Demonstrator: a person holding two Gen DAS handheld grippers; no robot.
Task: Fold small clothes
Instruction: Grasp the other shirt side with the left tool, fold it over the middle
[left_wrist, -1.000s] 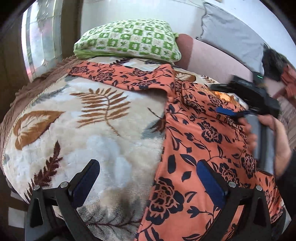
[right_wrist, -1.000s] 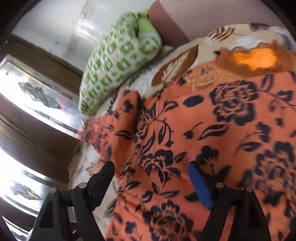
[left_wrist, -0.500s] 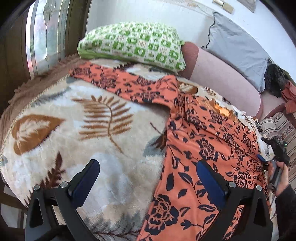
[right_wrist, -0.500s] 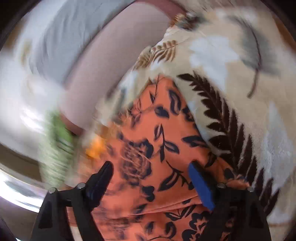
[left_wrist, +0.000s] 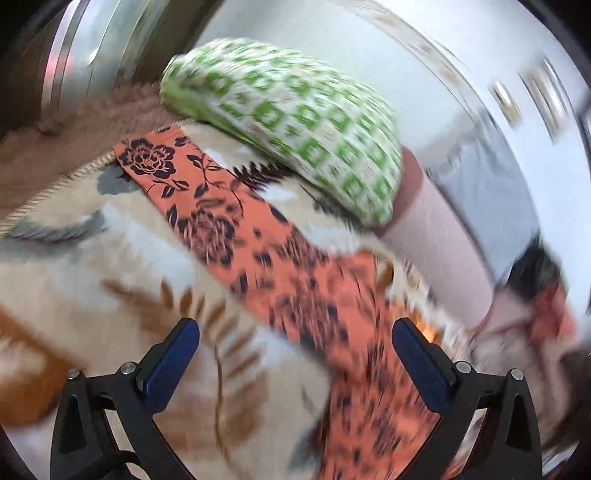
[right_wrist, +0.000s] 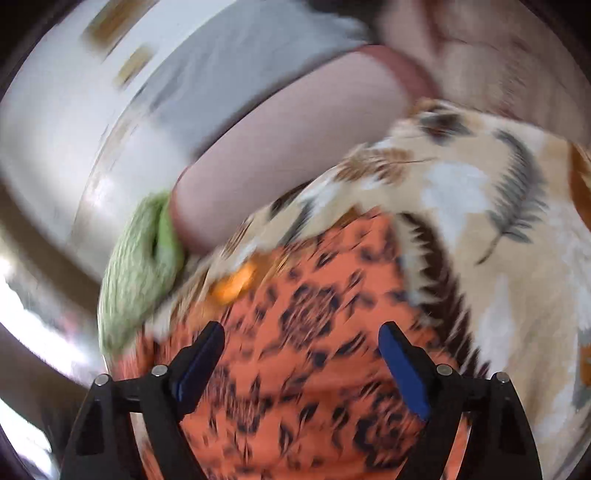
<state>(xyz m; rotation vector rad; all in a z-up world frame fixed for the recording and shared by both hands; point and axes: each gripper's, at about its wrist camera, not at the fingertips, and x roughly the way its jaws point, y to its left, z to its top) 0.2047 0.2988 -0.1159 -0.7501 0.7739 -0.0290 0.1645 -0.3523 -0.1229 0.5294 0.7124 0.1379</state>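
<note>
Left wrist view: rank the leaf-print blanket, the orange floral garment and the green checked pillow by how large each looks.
1. leaf-print blanket
2. orange floral garment
3. green checked pillow
The last two look close, and the pillow lies farther off, so that order is unsure.

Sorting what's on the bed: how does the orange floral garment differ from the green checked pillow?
The orange floral garment lies flat and thin, with dark flowers; the green checked pillow is plump, with green squares on white. The garment stretches long across the leaf-print blanket; the pillow sits at the far edge. Both rest on it.
</note>
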